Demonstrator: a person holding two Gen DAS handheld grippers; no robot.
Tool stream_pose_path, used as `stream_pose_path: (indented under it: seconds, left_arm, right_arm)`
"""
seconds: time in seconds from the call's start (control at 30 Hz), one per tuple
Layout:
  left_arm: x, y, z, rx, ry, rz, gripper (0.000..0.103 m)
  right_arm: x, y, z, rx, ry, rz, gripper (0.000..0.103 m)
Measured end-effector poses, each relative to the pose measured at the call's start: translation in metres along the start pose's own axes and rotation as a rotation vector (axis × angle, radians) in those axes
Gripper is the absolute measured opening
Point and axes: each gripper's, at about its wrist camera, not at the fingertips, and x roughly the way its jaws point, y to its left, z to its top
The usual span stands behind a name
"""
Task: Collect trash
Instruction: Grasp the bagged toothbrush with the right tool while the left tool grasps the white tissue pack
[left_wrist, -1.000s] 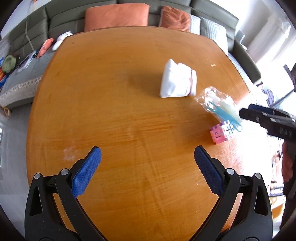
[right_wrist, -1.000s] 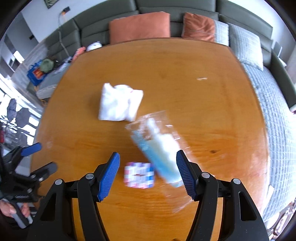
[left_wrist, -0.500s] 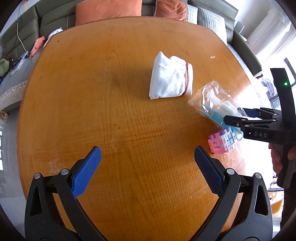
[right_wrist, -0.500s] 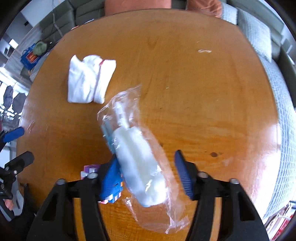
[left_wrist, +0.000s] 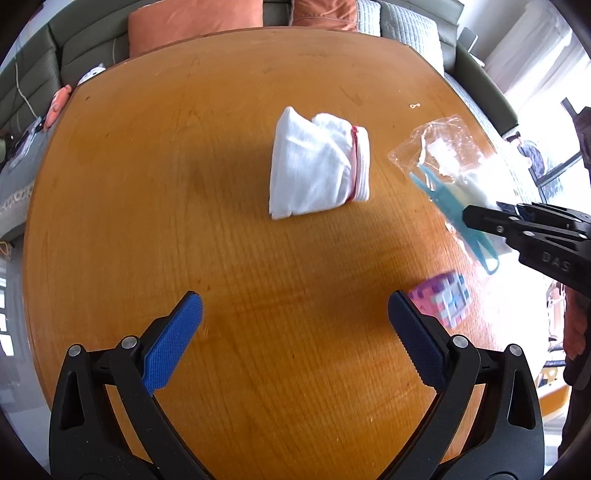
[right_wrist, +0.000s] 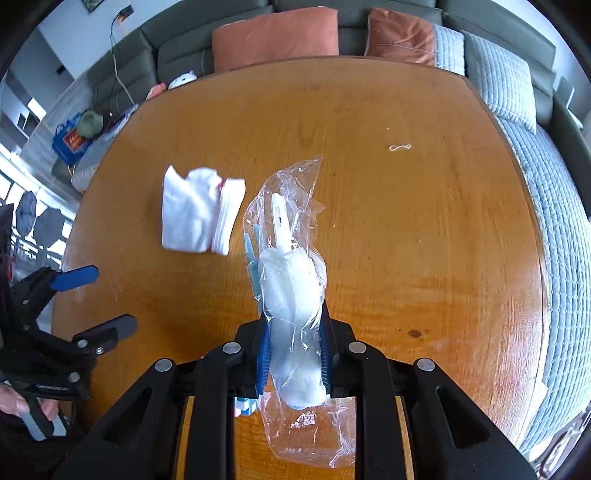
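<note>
My right gripper (right_wrist: 293, 332) is shut on a clear plastic bag (right_wrist: 291, 266) that holds white stuffing and blue plastic picks, and lifts it off the wooden table (right_wrist: 424, 240). The bag also shows in the left wrist view (left_wrist: 448, 173), with the right gripper (left_wrist: 476, 219) clamped on it. A folded white cloth (left_wrist: 317, 166) lies mid-table, also seen in the right wrist view (right_wrist: 201, 212). A pink and purple cube (left_wrist: 443, 297) sits by my right fingertip. My left gripper (left_wrist: 291, 332) is open and empty above the table's near side.
A green sofa with orange cushions (right_wrist: 275, 35) runs along the table's far side. A grey quilted cover (right_wrist: 546, 206) lies along the right edge. A small white scrap (right_wrist: 399, 147) lies on the far right of the table.
My right gripper has closed on the plastic bag and lifted it. The left gripper has shifted forward and right, staying open.
</note>
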Motion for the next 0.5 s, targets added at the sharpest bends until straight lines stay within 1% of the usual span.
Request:
stream_pose_path:
  seconds: [0.13,0.23,0.37,0.5]
  left_arm:
    - [0.009,-0.003,0.022,0.023,-0.006,0.003,0.097]
    - [0.021,-0.002,0.040,0.041,-0.008,0.002,0.097]
    - [0.040,0.001,0.064,0.048,0.001,-0.017,0.097]
    - [0.054,0.000,0.076,0.059,0.012,-0.027,0.097]
  right_arm:
    - [0.003,-0.013,0.004,0.032,-0.004,0.005,0.023]
    - [0.012,-0.009,0.018,0.060,0.006,-0.001,0.024]
    - [0.015,-0.012,0.022,0.080,0.014,-0.002,0.024]
    - [0.016,-0.013,0.023,0.097,0.020,-0.006,0.024]
